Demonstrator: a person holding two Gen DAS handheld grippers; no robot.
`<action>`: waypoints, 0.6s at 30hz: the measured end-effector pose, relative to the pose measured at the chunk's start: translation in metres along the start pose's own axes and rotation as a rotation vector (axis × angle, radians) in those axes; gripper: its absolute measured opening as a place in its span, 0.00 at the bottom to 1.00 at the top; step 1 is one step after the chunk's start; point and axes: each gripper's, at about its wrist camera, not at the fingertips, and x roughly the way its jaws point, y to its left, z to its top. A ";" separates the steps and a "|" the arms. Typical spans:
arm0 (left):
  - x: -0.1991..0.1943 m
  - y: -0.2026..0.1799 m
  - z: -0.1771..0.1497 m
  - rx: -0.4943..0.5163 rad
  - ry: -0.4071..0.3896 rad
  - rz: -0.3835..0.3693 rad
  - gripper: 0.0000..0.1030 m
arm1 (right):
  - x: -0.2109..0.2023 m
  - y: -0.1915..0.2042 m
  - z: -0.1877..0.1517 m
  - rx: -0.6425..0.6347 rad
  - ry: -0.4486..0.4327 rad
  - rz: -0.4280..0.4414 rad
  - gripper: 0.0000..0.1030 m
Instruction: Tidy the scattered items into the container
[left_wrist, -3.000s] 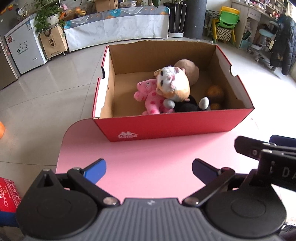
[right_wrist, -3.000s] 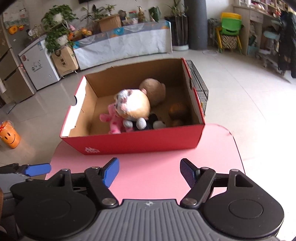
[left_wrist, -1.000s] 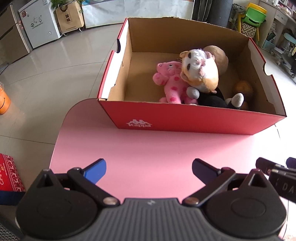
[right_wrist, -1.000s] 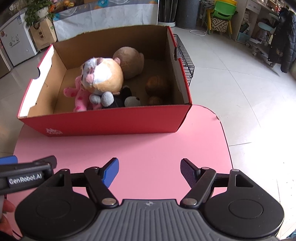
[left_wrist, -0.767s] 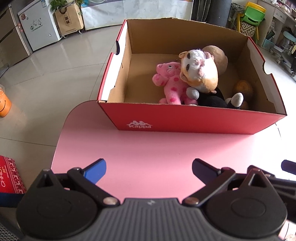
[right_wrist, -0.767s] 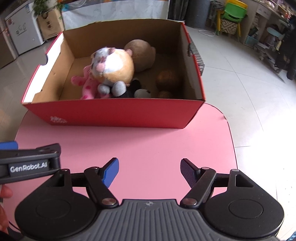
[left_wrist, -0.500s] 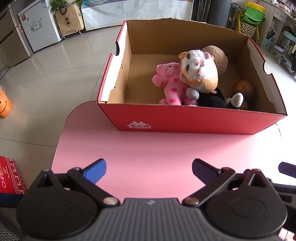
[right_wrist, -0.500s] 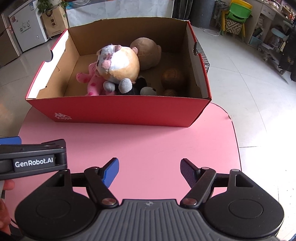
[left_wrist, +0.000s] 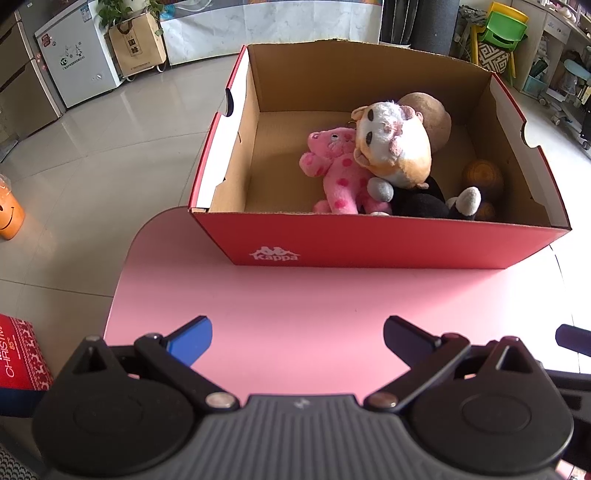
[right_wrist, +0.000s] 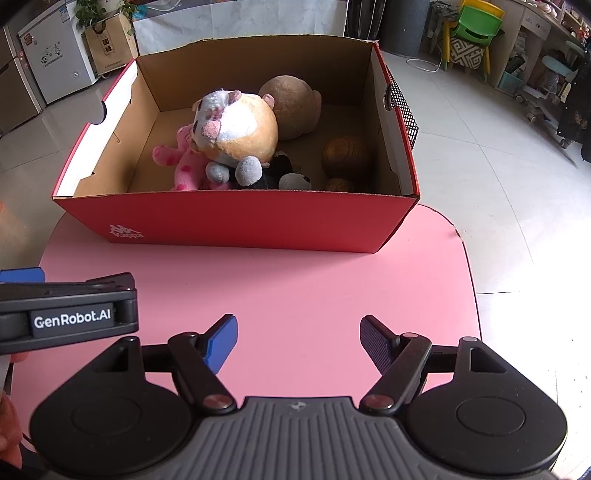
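Left gripper and right gripper hover wide open, empty, above the bare pink worktop; plush toys fill the shoebox; tidying appears finished, withdrawal next.

Looked like a home living area, maybe doubling as a kids' play space. Glossy tiled floor, white chest freezer with a potted plant beside it, small green and yellow kids' chairs, cluttered shelving at right, orange smiley bucket. Low pink worktop carried a red shoebox of plush toys.
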 end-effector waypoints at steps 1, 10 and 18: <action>0.000 0.000 0.000 -0.001 -0.002 0.001 1.00 | 0.000 0.000 0.000 -0.001 0.001 0.000 0.72; 0.001 -0.001 0.001 0.001 0.000 0.006 1.00 | 0.000 0.000 0.000 -0.004 0.000 0.004 0.72; 0.000 -0.001 0.000 0.000 0.000 0.004 1.00 | -0.001 0.001 0.000 -0.008 -0.003 0.010 0.72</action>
